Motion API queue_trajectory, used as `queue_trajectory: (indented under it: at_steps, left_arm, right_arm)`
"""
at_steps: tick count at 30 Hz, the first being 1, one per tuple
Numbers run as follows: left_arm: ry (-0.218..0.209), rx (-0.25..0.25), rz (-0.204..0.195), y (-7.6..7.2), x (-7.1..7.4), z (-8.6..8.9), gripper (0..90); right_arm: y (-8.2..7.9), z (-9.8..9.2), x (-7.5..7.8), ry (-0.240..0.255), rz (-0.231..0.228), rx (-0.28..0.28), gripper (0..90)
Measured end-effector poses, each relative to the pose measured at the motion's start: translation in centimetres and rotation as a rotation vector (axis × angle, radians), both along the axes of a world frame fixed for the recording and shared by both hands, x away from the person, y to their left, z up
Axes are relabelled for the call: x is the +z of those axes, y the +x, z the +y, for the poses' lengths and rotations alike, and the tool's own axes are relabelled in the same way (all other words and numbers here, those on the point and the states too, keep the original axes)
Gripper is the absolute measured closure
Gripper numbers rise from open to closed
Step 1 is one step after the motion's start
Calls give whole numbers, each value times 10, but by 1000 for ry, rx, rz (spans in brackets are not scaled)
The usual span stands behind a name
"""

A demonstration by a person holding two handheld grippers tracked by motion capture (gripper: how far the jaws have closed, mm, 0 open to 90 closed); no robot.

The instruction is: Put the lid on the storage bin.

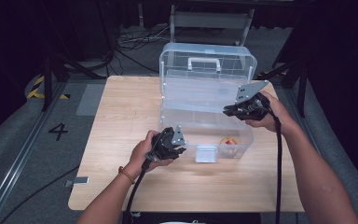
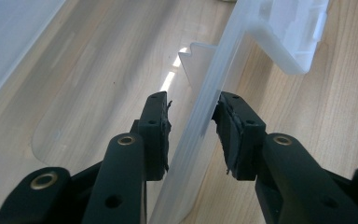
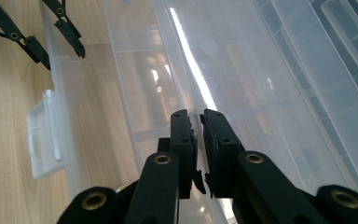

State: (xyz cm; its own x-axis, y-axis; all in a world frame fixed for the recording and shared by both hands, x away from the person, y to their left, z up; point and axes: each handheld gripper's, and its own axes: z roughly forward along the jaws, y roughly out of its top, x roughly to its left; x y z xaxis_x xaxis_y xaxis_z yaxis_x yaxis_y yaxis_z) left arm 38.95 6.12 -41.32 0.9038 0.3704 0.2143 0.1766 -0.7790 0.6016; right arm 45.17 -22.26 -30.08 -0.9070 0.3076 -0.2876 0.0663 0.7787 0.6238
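High view: light wooden desk (image 1: 130, 116) sat in a dark room, grey floor with a painted 4 at 9 o'clock, cables and a metal frame at 12. Clear plastic box (image 1: 205, 112) stood right of desk centre, its lid (image 1: 207, 63) swung up toward 12, white latch (image 1: 205, 153) on the front wall, a small yellow-red item (image 1: 229, 141) inside at the box's 5 o'clock corner. Left tongs (image 1: 179, 150) reached in from 7 o'clock at the front-left corner; right tongs (image 1: 229, 111) came from 3 over the open box.

Left gripper view: left tongs (image 2: 192, 133) straddled the box's front wall (image 2: 200, 126), pads not pressing, gap visible on both sides.

Right gripper view: right tongs (image 3: 199, 149) were clamped on a thin clear inner edge (image 3: 193, 70) of the box; left tongs at 11.
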Motion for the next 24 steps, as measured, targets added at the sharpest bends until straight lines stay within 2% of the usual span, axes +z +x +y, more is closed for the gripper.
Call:
queue_trajectory:
  at_steps: [6,8,9,15,16,19,24]
  left_arm:
    - [8,7,-9,-1,0,-1,631]
    - [-7,0,-9,-1,0,-1,632]
    - [-30,-6,-4,-1,0,0,640]
    - [-37,-16,-2,0,1,0,665]
    - [-47,-15,-5,0,1,0,665]
    - [-43,-19,-21,-1,3,0,661]
    - [-72,-27,-24,-2,8,2,664]
  right_arm:
    - [-4,-1,-3,14,-5,-1,823]
    - [-5,-1,-4,21,-3,-4,822]
    - [-5,-1,-4,23,-3,-5,821]
    - [-7,-2,-6,39,6,-4,813]
    - [-7,-2,-7,39,5,-2,813]
    - [-8,-3,-8,52,5,-8,805]
    - [-9,-4,-10,65,1,-10,803]
